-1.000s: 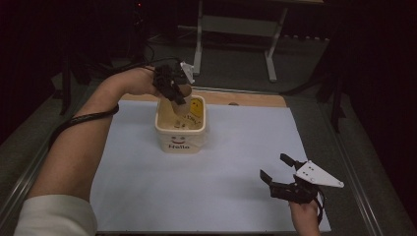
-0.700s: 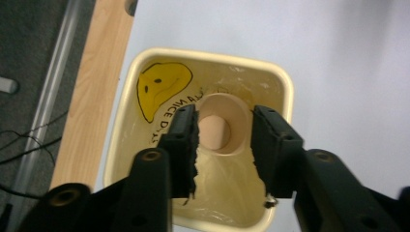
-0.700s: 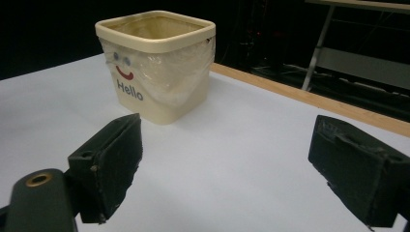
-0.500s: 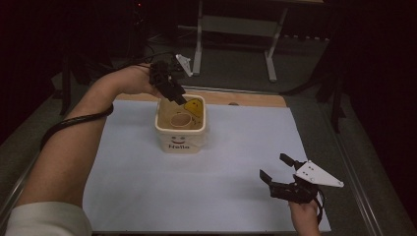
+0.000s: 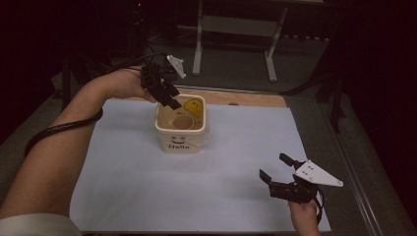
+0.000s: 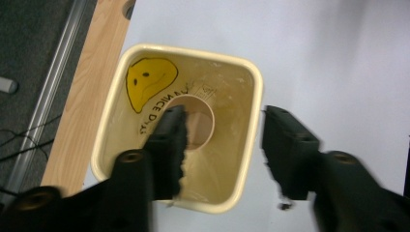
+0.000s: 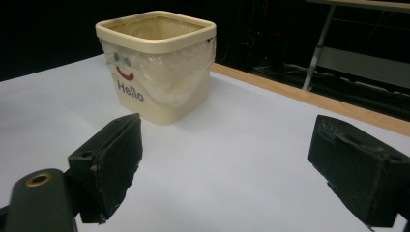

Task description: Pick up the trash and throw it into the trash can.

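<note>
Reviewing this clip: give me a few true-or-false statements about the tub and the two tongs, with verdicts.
1. The cream tub stands upright on the white mat. True.
2. The left tongs grip the tub's rim. False: their jaws have just been opening and hang apart above the tub, holding nothing.
3. A round brown object lies inside the tub. True.
4. The right tongs hold a lid. False: they are open and empty.
5. The tub reads "Hello". True.

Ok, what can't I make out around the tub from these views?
- Round brown thing in the tub: left gripper view, a jaw covers part; what it is, can't tell.
- Printing by the yellow face: same view, the jaw cuts it off.
- Tub's inside: right gripper view, rim hides it.
- Small speck on the sheet: too blurred.
</note>
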### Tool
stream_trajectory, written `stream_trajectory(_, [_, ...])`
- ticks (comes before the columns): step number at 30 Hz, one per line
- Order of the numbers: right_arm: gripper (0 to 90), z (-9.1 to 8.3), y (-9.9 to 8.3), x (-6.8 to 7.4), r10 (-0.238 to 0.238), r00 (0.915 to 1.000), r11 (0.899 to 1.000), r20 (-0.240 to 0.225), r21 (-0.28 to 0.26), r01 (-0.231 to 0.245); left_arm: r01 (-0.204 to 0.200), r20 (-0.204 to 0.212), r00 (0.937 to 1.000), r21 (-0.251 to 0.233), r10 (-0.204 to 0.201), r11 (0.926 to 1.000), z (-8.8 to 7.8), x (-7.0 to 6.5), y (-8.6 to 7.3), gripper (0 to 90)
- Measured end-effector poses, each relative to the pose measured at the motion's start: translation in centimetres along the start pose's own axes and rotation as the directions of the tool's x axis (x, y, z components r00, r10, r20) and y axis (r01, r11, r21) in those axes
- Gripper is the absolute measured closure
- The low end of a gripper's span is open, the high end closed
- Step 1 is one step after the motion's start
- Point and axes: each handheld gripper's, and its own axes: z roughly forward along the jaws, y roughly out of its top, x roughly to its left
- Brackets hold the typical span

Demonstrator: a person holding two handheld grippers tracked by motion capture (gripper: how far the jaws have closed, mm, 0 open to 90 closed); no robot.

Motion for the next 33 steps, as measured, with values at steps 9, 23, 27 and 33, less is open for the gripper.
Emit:
stream_trajectory(9, [11.9, -0.1, 0.1, 0.0, -0.002, 1.0, 1.0, 0.0, -0.002, 0.002, 0.059, -0.022, 0.998, -0.059, -0.06, 0.9966, -1.1, -1.2, -1.7, 24.7])
stream_trajectory(23, [11.9, 0.1, 0.2, 0.2, -0.006, 0.9999, 1.0, -0.009, -0.004, 0.006, 0.116, -0.022, 0.9928, -0.07, -0.117, 0.9908, -1.5, -3.9, -5.3, 1.8])
stream_trajectory(27, [11.9, 0.1, 0.3, 0.3, -0.009, 0.9999, 1.0, -0.008, -0.006, 0.009, 0.149, 0.005, 0.9888, -0.1, -0.149, 0.9838, -1.2, -4.6, -6.6, 1.3])
stream_trajectory(33, [11.9, 0.1, 0.2, 0.3, -0.007, 0.9999, 1.0, -0.008, -0.003, 0.007, 0.17, -0.008, 0.9847, -0.167, -0.174, 0.9711, -0.7, -5.7, -8.6, 1.4])
